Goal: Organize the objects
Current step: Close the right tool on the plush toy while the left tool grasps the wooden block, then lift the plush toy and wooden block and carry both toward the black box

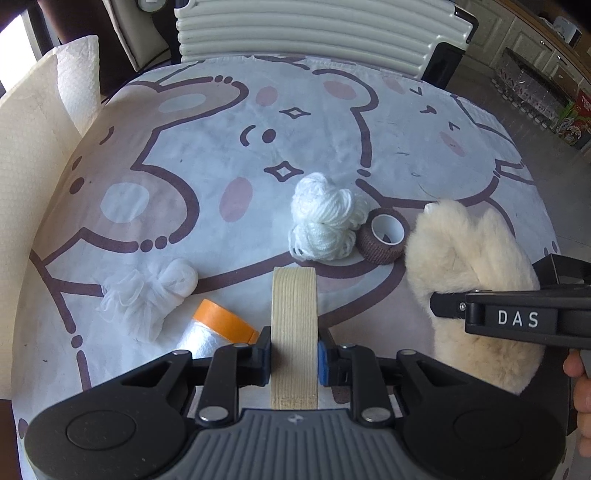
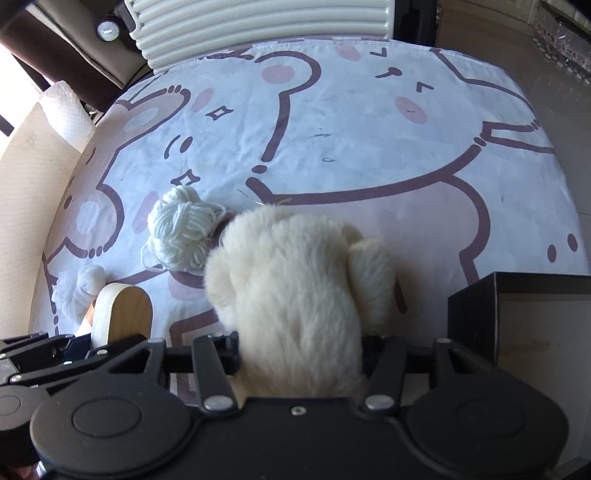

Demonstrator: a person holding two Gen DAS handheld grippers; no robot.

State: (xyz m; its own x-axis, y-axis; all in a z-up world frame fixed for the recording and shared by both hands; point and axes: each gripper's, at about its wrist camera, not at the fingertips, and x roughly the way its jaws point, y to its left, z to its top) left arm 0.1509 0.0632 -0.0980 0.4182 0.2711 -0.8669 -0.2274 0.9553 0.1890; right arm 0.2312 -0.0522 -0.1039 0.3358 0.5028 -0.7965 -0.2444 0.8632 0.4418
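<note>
A: Cream fur, thick and shaggy: that is the mitten [image 2: 299, 295], with a stubby thumb on its right side. It lies on the cartoon-bear cloth [image 2: 369, 147], near the right side, just left of the black box [image 2: 476, 317].

B: And the right claw [image 2: 300, 356]?

A: It is clamped on the mitten's near end, jaws at a middling width with the fur bulging between them. In the left view its black arm marked DAS lies across the mitten [image 1: 469, 258].

B: The left claw [image 1: 294, 354]?

A: Pinched tight on a pale wooden ring [image 1: 294, 325] standing on edge, blue pads [image 1: 321, 363] pressing its flat sides. It sits near the middle of the cloth [image 1: 221, 147].

B: What lies around it?

A: A white yarn ball [image 1: 325, 218] beyond the ring, touching a brown tape roll [image 1: 382, 236] on its right, and that roll is just left of the mitten's tip. To the near left there is a bunched white net [image 1: 147, 299], and beside it an orange tape roll [image 1: 225, 319] with a bit of white film. A paper towel roll [image 1: 79, 79] stands at the far left edge, and a ribbed white case [image 1: 310, 29] at the far edge.
</note>
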